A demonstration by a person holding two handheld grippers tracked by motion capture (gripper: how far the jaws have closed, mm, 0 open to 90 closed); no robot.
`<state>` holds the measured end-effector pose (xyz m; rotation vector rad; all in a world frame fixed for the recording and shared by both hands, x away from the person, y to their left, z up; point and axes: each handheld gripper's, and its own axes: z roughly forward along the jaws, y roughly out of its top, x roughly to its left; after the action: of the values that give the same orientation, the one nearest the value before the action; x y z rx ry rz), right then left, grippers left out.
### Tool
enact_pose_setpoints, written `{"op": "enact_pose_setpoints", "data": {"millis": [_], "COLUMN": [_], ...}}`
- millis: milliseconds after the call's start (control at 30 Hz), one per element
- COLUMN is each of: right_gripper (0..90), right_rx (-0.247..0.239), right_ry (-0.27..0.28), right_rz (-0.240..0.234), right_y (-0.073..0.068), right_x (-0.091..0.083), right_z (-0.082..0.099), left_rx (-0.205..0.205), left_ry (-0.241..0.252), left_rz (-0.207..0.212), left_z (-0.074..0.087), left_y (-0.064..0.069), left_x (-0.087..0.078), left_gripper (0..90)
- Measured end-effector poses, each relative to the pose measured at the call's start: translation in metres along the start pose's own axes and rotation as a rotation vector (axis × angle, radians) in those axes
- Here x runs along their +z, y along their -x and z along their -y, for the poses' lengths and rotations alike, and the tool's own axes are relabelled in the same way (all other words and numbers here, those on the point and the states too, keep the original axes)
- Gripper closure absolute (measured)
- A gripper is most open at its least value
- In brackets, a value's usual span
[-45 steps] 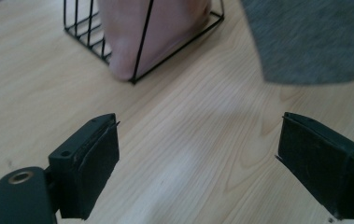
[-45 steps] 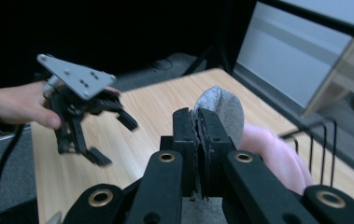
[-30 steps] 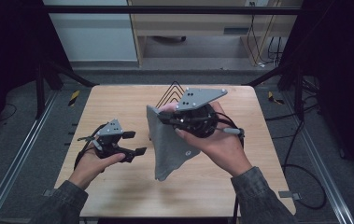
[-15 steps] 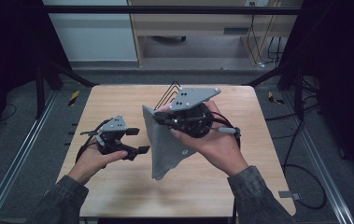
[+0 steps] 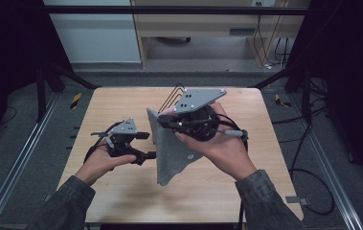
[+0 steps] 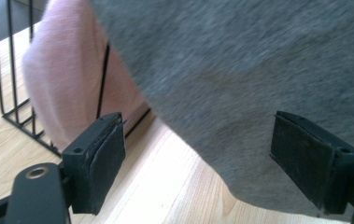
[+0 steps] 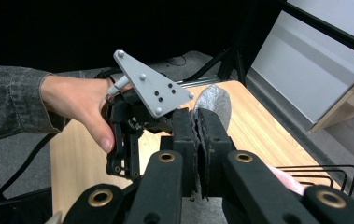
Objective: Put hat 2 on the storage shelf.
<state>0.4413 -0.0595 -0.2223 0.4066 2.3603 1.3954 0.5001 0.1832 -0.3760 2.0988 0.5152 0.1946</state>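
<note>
Grey felt-like cloth (image 5: pixel 172 148) hangs over the middle of the wooden table (image 5: pixel 265 187), pinched at its top corner so that it falls in a long taper whose tip seems to reach the tabletop. The right gripper (image 5: pixel 169 120) holds that corner, its jaws pressed together on the fabric, probably lifting it to let the piece drape free. The left gripper (image 5: pixel 146 145) waits just beside the cloth's lower edge, jaws spread wide with the fabric hanging between and beyond them, apparently lined up to catch a second point. Behind the cloth stands a black wire rack (image 6: pixel 11 100) with something pink (image 6: pixel 62 79) draped on it.
</note>
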Motion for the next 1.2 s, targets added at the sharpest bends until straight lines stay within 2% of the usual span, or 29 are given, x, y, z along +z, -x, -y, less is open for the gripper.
{"op": "enact_pose_setpoints", "data": {"millis": [267,400,500,600,667,733,933,1200], "right_gripper": [87.3,87.2,87.3,87.3,87.3,87.2,87.3,87.3], "right_rx": [0.001,0.006,0.011,0.021,0.032,0.045,0.09,0.115], "right_ry": [-0.001,-0.003,-0.004,-0.003,0.0,0.0,0.003,-0.002], "right_rz": [-0.001,-0.002,-0.001,0.007,0.014,0.025,0.054,0.077], "right_y": [0.001,0.001,0.002,0.004,0.007,0.01,0.022,0.03], "right_x": [-0.001,0.0,-0.002,-0.005,-0.008,-0.012,-0.025,-0.03], "right_z": [0.002,0.006,0.009,0.014,0.019,0.024,0.039,0.049], "left_rx": [0.012,0.025,0.042,0.039,0.045,0.052,0.075,0.082], "left_ry": [0.003,0.006,0.012,0.028,0.04,0.011,-0.023,-0.024], "left_rz": [0.039,0.051,0.041,0.015,0.02,0.013,-0.003,-0.024], "left_z": [-0.004,-0.007,-0.009,-0.014,-0.017,-0.02,-0.024,-0.028], "left_y": [0.002,0.005,0.007,0.009,0.012,0.015,0.021,0.022], "left_x": [0.008,0.014,0.02,0.025,0.029,0.032,0.031,0.023], "left_gripper": [18.5,28.8,43.5,64.7,77.9,87.0,88.7,88.9]}}
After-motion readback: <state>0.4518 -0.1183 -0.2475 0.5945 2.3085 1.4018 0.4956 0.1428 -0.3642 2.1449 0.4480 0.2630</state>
